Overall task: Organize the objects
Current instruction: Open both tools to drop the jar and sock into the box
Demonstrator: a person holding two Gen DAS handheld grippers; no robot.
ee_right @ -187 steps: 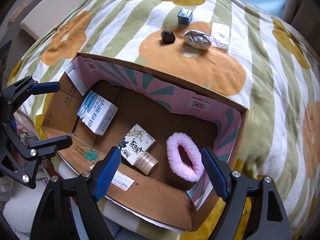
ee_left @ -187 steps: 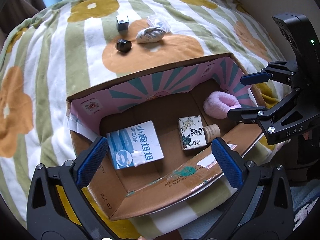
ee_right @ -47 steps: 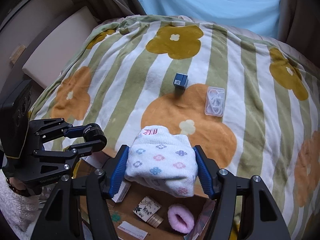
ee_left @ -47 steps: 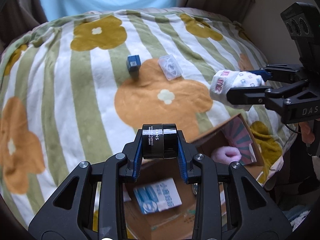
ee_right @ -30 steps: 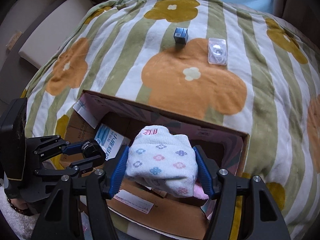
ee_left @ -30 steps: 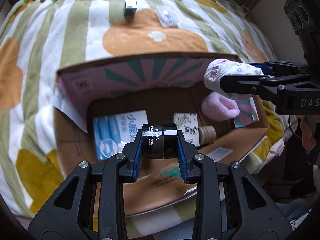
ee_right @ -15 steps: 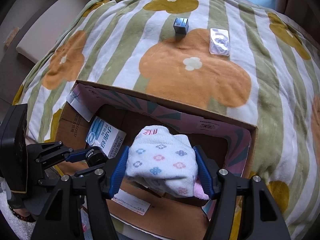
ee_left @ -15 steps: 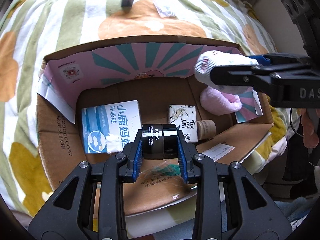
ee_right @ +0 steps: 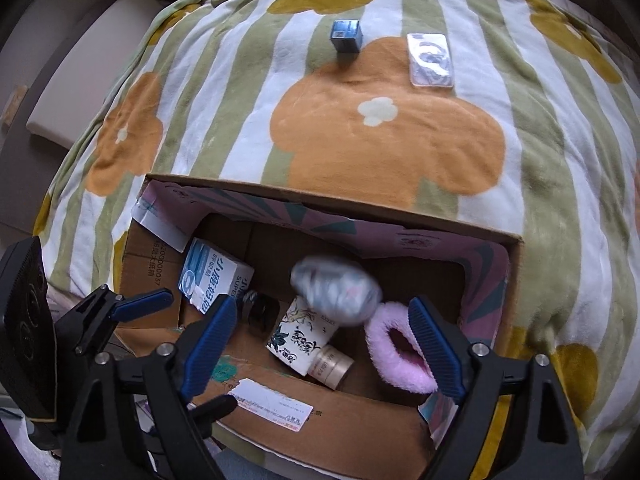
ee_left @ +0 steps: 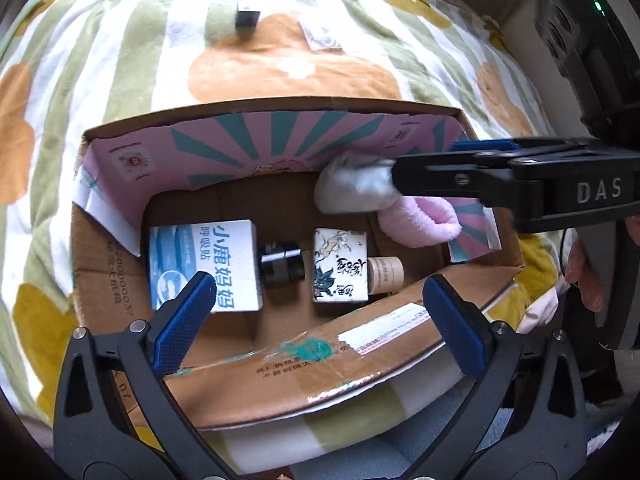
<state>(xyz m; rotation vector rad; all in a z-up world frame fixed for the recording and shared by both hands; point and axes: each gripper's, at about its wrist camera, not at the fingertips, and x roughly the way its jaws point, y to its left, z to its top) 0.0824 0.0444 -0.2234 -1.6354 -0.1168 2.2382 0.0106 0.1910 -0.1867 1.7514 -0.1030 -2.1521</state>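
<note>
An open cardboard box (ee_left: pixel 328 364) (ee_right: pixel 356 432) sits on a flowered blanket. My left gripper (ee_left: pixel 316 316) is open and empty above the box's near flap. A black jar (ee_left: pixel 280 266) (ee_right: pixel 258 312) lies on the box floor between a blue-white carton (ee_left: pixel 204 264) (ee_right: pixel 214 276) and a painted white box (ee_left: pixel 340 264) (ee_right: pixel 302 338). My right gripper (ee_right: pixel 320 344) is open. The white flowered sock bundle (ee_right: pixel 336 290) (ee_left: pixel 352 192) is blurred in the air below its jaws, above the pink fluffy item (ee_right: pixel 396 348) (ee_left: pixel 420 224).
A tan round jar (ee_left: pixel 384 274) (ee_right: pixel 334 366) lies by the painted box. On the blanket beyond the box stand a small blue cube box (ee_right: pixel 346 34) (ee_left: pixel 248 20) and a clear flat case (ee_right: pixel 430 58) (ee_left: pixel 324 38).
Both grippers have opened. The black jar dropped from the left gripper onto the box floor. The sock bundle left the right gripper and is falling into the box.
</note>
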